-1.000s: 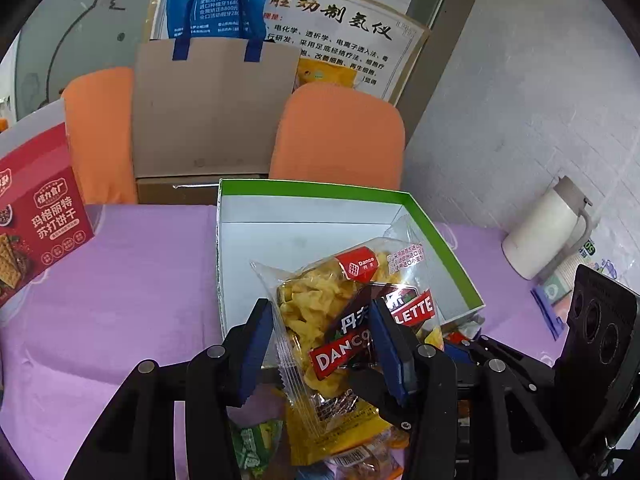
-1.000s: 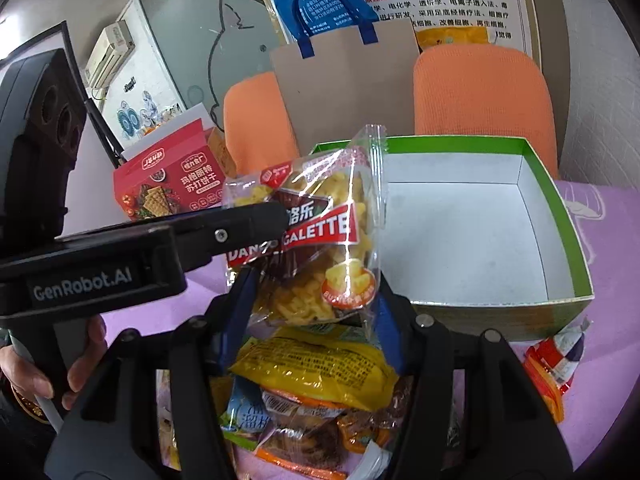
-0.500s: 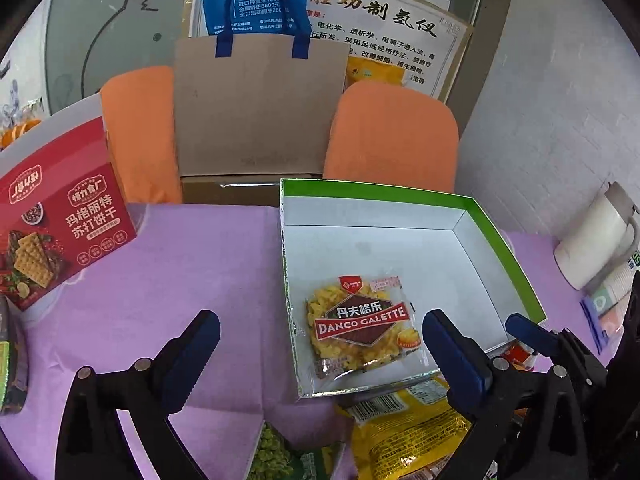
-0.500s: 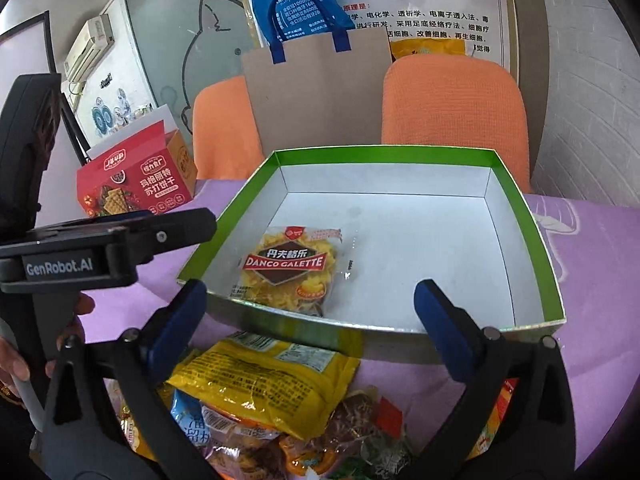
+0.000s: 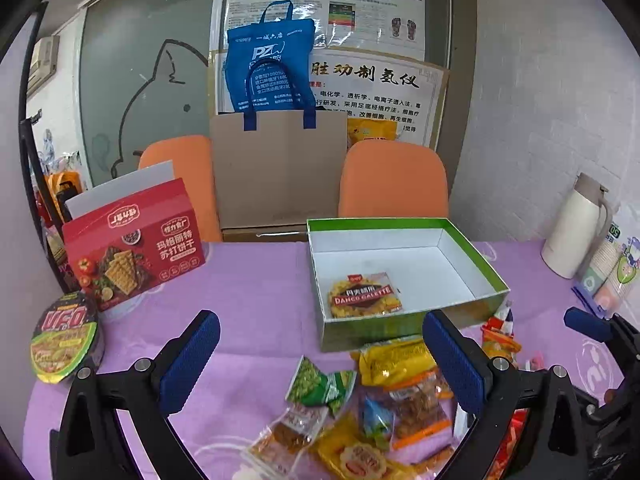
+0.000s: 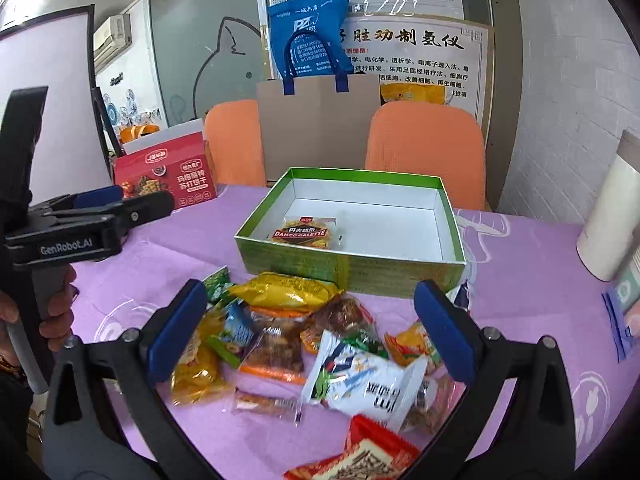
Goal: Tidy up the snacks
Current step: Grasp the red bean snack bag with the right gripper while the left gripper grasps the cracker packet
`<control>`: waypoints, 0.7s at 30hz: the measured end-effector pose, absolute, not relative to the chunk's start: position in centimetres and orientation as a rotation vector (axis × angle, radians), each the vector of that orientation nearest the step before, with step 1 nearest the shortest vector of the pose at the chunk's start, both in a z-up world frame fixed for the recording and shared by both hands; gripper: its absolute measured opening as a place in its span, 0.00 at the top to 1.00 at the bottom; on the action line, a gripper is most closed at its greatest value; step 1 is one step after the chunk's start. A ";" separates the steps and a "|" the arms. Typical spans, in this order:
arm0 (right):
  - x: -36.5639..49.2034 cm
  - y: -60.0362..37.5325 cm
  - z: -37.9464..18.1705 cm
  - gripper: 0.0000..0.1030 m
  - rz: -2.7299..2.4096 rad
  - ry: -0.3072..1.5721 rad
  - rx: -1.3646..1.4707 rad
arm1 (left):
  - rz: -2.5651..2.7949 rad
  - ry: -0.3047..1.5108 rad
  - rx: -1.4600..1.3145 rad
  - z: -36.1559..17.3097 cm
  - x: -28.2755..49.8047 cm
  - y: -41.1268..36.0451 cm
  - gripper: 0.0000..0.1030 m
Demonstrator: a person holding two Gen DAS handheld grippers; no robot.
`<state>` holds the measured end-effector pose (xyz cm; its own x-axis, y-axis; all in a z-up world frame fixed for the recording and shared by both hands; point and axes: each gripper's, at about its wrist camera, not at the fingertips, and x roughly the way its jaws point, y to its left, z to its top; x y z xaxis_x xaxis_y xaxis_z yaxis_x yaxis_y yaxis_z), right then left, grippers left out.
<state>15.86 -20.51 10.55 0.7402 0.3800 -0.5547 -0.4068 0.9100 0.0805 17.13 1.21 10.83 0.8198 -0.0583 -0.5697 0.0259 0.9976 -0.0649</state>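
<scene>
Right wrist view: one Danco Galette packet (image 6: 305, 233) lies flat inside the green box (image 6: 348, 266), in the near-left corner as I face it, label up. It is the only item in the box; the rest of the white floor is bare. Count placed: one.

Left to sort: the snack pile (image 6: 304, 332) on the purple tablecloth (image 6: 168, 252), just in front of the box's near wall. Legible in it: a yellow bag (image 6: 286, 290) touching or nearly touching the box wall, a white pouch (image 6: 360, 376) nearer me, a red packet (image 6: 368, 452) at the bottom edge, several orange-brown ones between. Packets overlap, so I cannot give a reliable count; roughly a dozen, as an estimate. From the left wrist view a green pea packet (image 5: 320, 384) sits at the pile's left fringe.

My right gripper (image 6: 308, 332) hangs over the pile, jaws spread wide, holding nothing. My left gripper (image 5: 320, 356) likewise: spread wide, empty, over the pile's left side, with the box beyond it.

Judgement: task is at an early stage, one item done, bulk remaining. Next pick is probably from the top of the pile.

Outward: a red cracker carton (image 5: 132, 248) and a UFO noodle cup (image 5: 66, 338) stand left of the box, well apart from it; whether they belong to the sort I cannot tell. White thermos (image 5: 576, 228) at far right.
</scene>
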 end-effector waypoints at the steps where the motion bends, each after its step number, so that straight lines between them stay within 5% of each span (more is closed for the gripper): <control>1: 14.6 -21.1 10.7 0.00 0.426 0.593 -0.033 | -0.051 0.612 -0.051 10.6 15.9 1.1 0.00; 9: 9.0 -25.9 8.7 0.00 0.359 0.559 0.156 | -0.061 0.692 -0.109 7.0 9.3 1.4 0.00; 21: 7.3 -27.2 0.3 0.00 0.259 0.761 0.247 | -0.017 0.824 -0.112 1.3 4.0 5.0 0.00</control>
<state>7.27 -27.17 0.28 0.6957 0.3182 -0.6440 -0.1413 0.9396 0.3116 3.99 5.03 1.29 0.6797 -0.0585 -0.7312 -0.0289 0.9939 -0.1063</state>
